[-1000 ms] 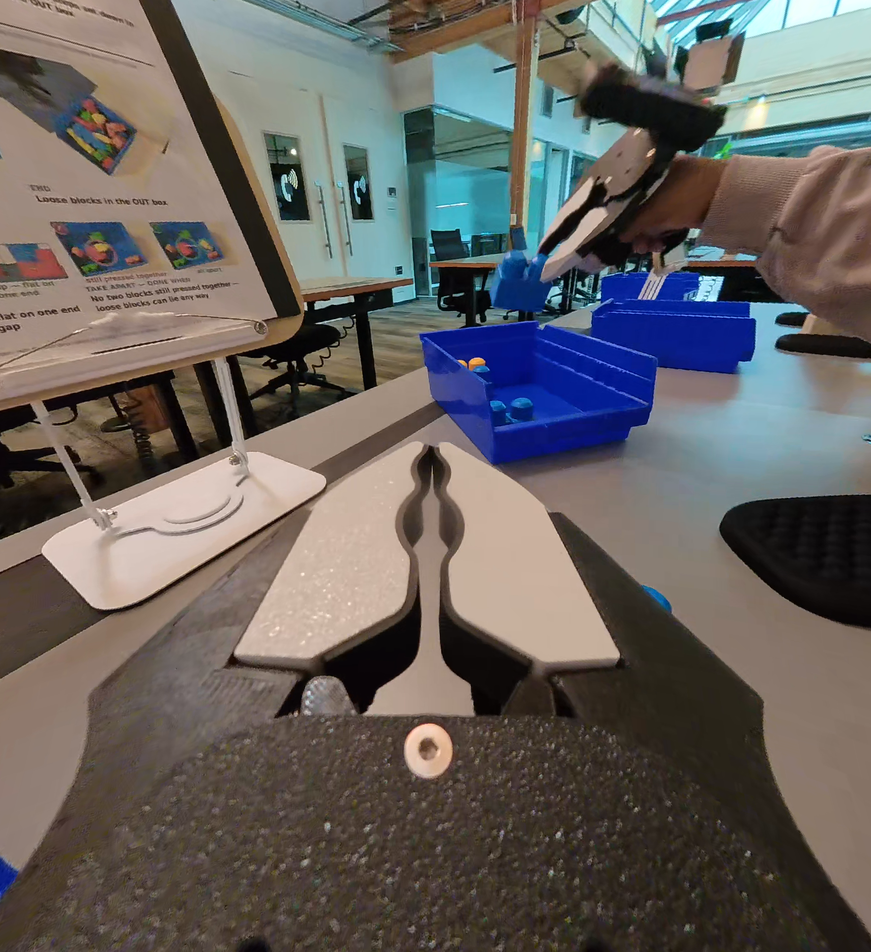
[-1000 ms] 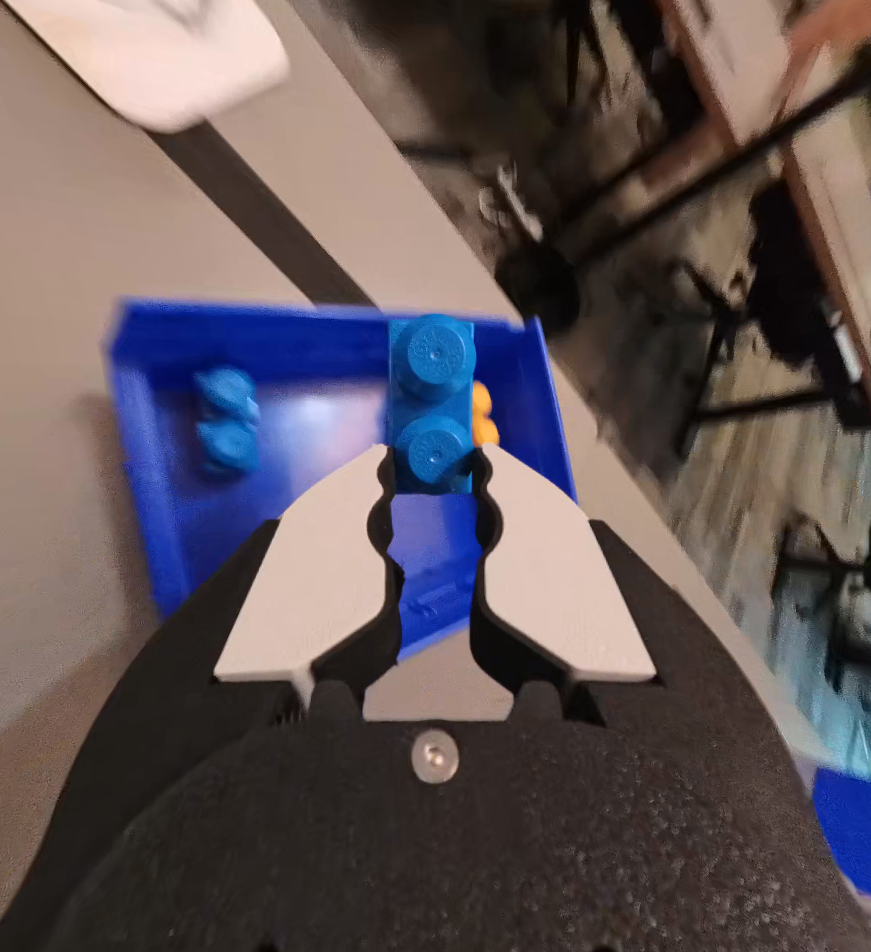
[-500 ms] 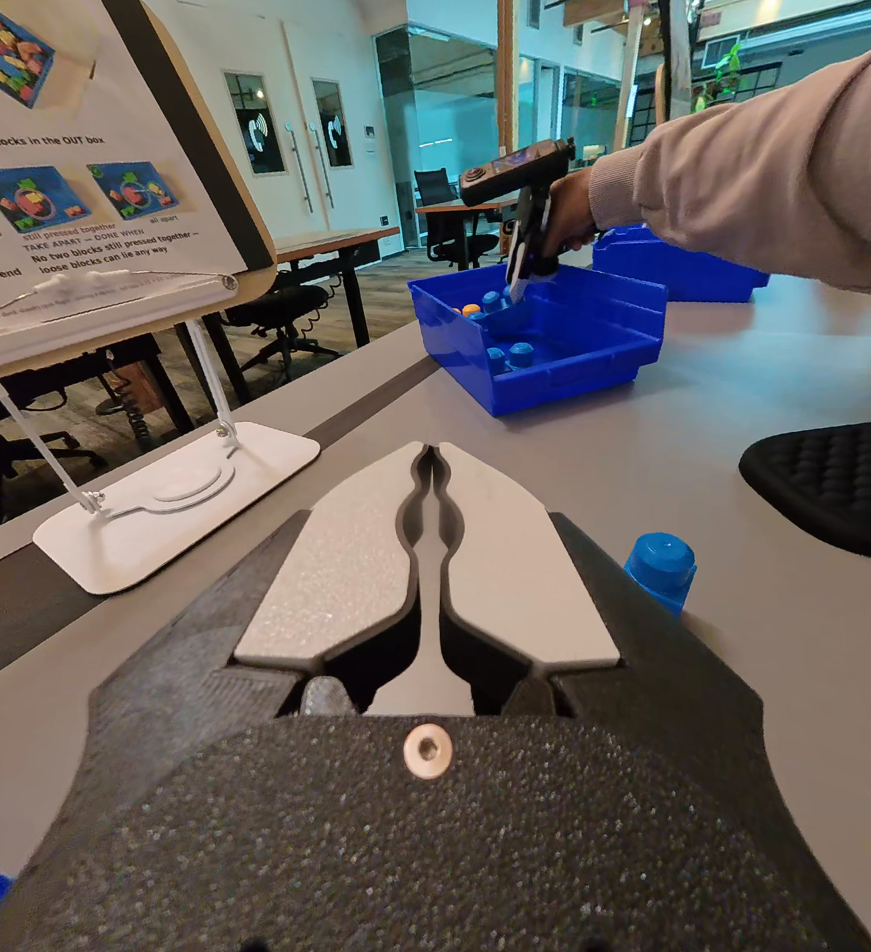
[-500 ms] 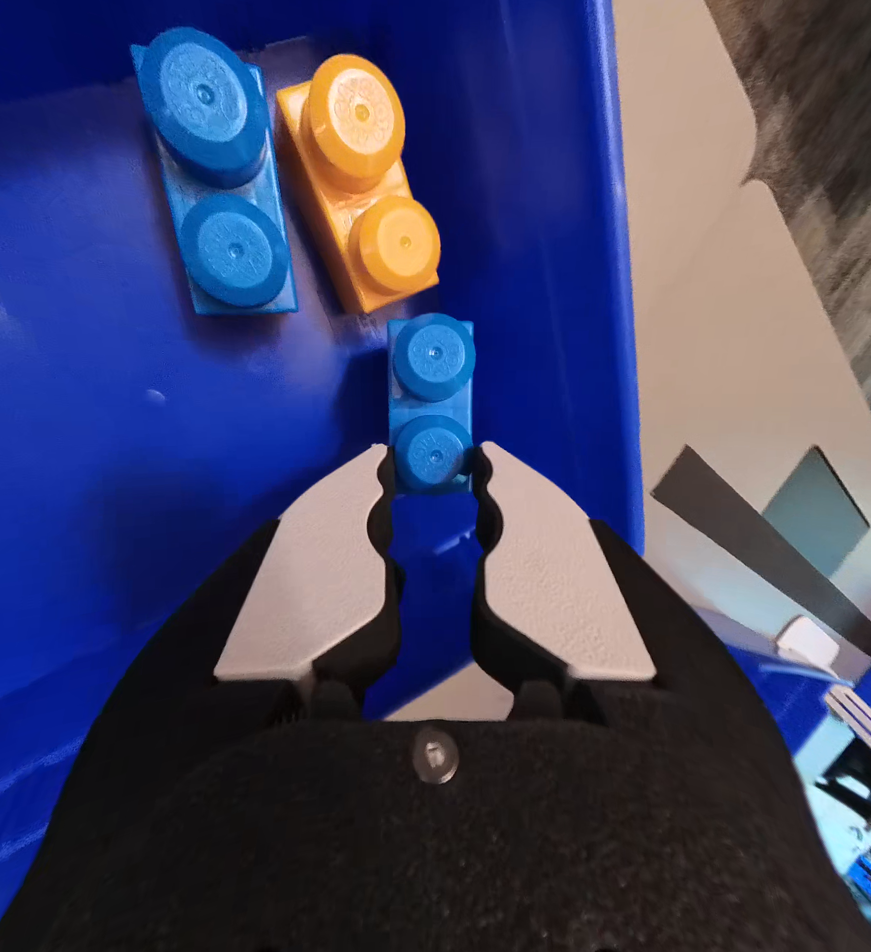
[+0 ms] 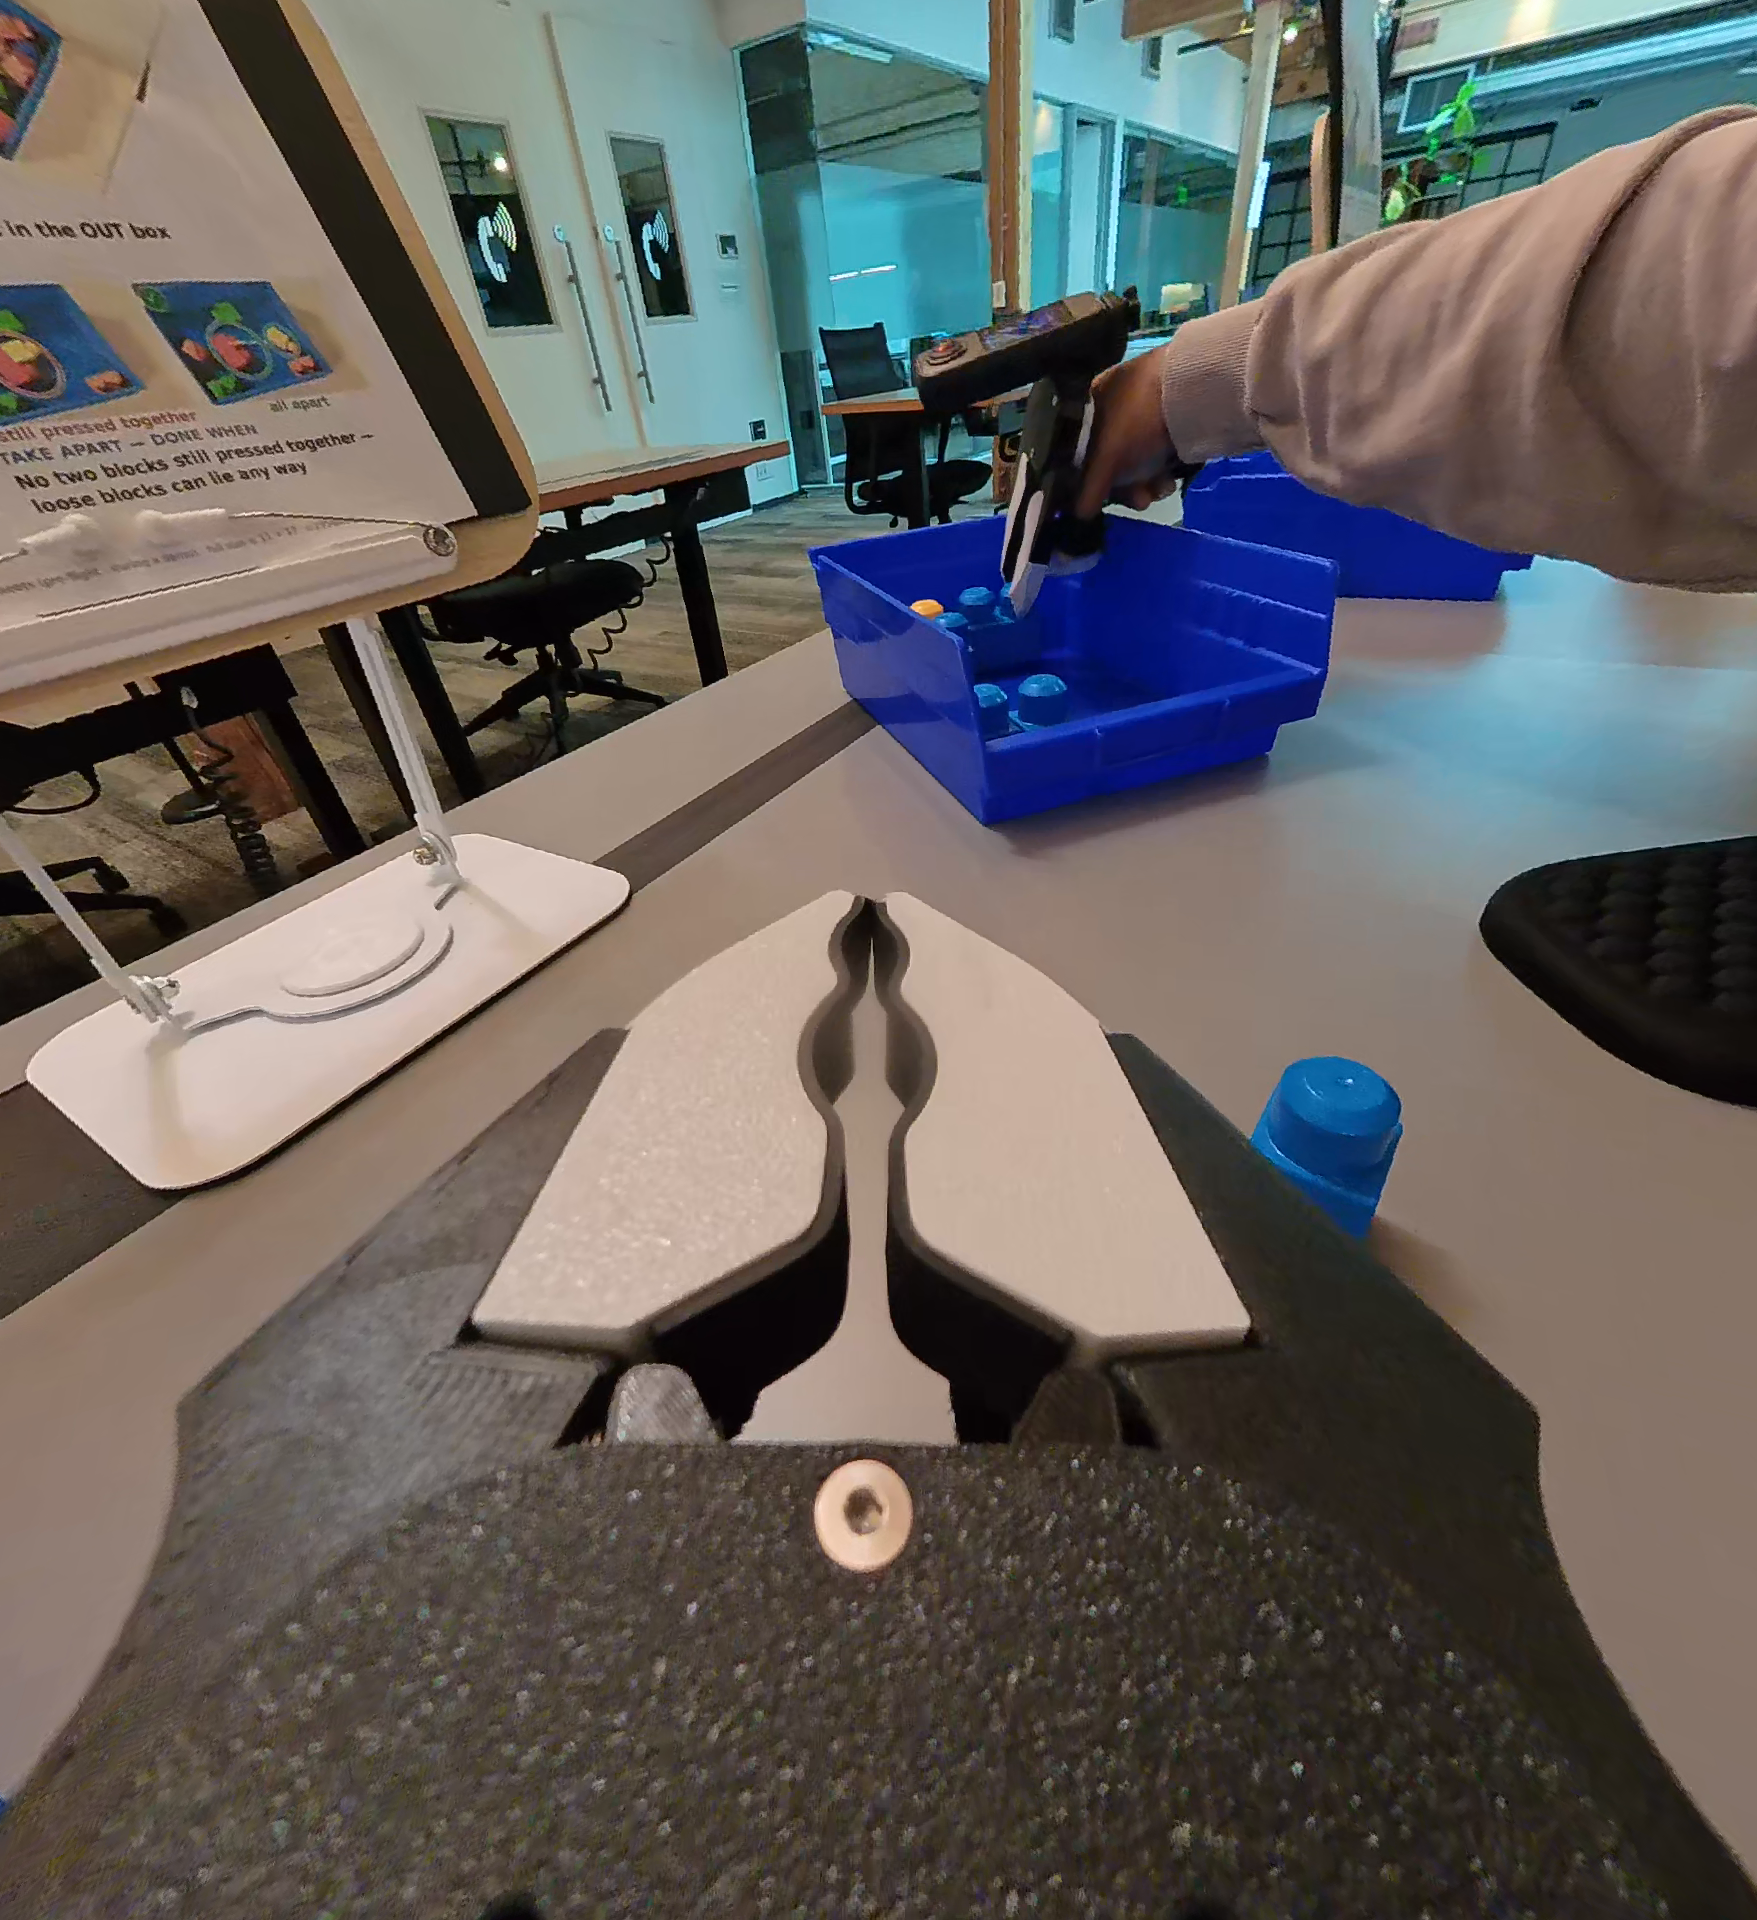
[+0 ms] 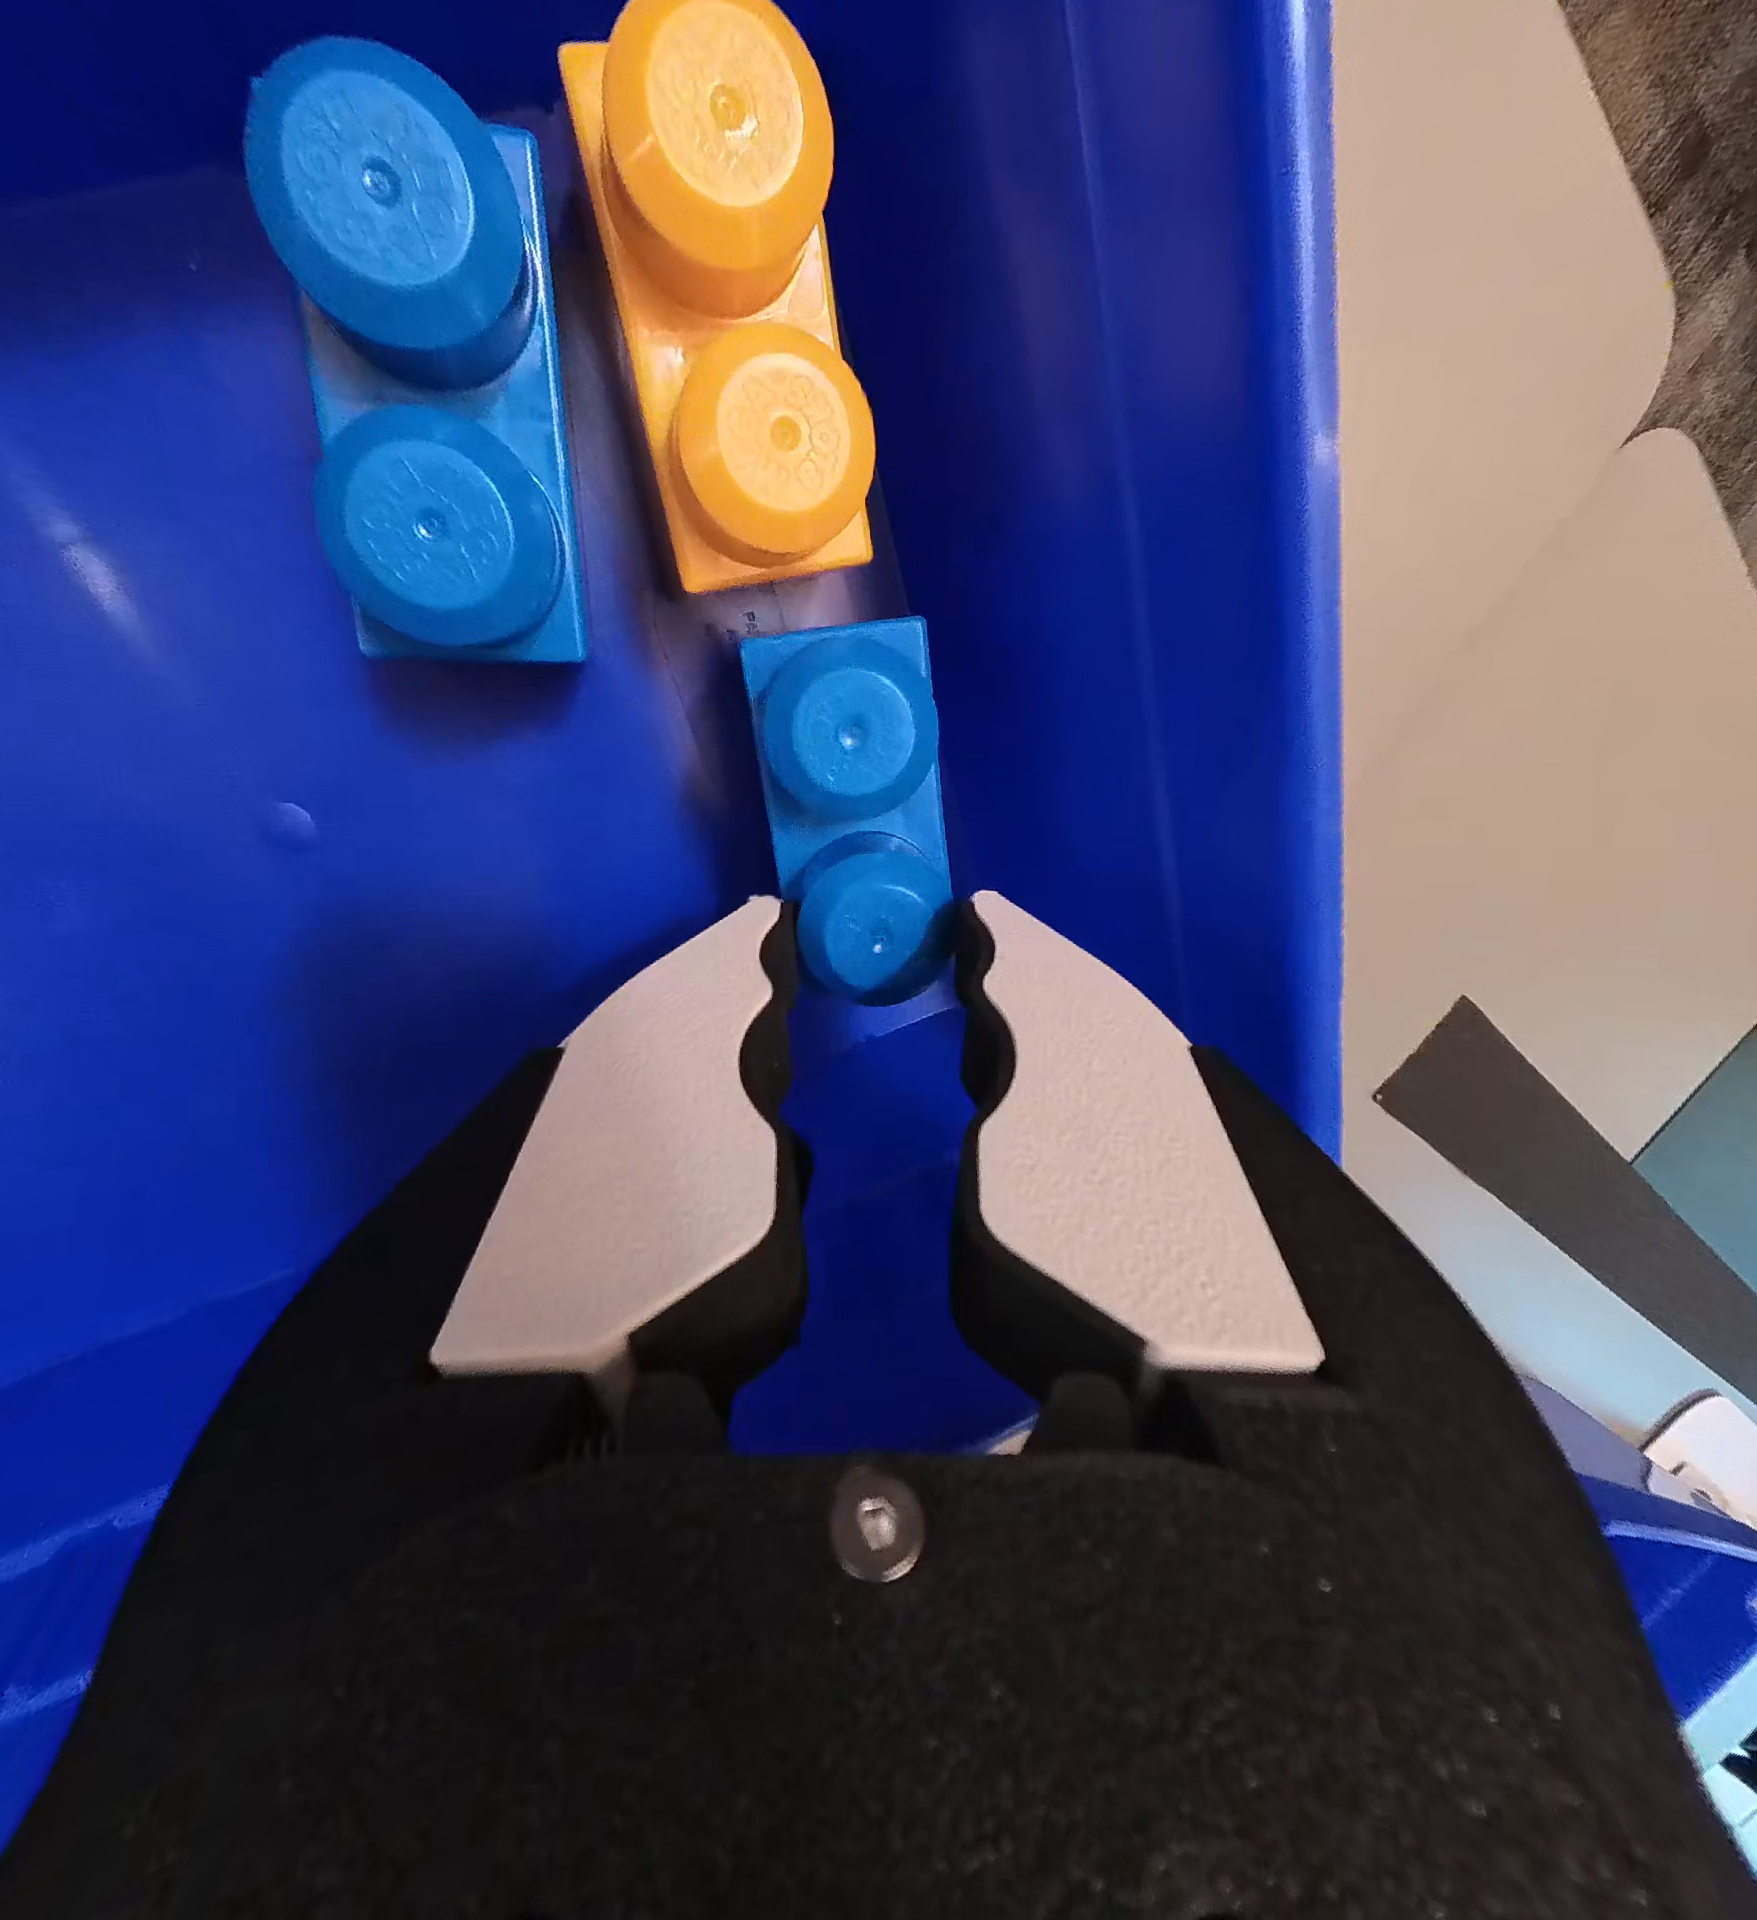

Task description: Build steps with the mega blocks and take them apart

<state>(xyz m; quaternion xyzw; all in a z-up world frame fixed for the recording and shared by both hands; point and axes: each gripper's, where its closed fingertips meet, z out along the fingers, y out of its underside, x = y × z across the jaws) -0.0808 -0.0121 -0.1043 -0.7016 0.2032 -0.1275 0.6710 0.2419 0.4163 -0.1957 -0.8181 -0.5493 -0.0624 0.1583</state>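
My right gripper point(image 6: 874, 914) is shut on the near stud of a small blue two-stud block point(image 6: 848, 738), low inside the blue bin point(image 6: 1217, 520) and close to its right wall. A blue two-stud block point(image 6: 427, 364) and an orange two-stud block point(image 6: 739, 301) lie on the bin floor just beyond it. In the left wrist view the right gripper point(image 5: 1021, 597) points down into the bin point(image 5: 1144, 758), which holds another blue block point(image 5: 1019, 701). My left gripper point(image 5: 869, 914) is shut and empty above the table. A loose blue block point(image 5: 1326, 1138) stands on the table just right of it.
A white stand point(image 5: 334, 966) holding an instruction sheet is at the left by the table's edge. A black bumpy mat point(image 5: 1684, 956) lies at the right. A second blue bin point(image 5: 1373, 540) sits behind the first. A sleeved arm point(image 5: 1528, 343) reaches across from the right. The gap from one gripper's tips to the other's is roughly 55 cm.
My right gripper came down from above the bin to near its floor, still holding the blue block. My left gripper shifted slightly, bringing the loose blue block into view on its right.
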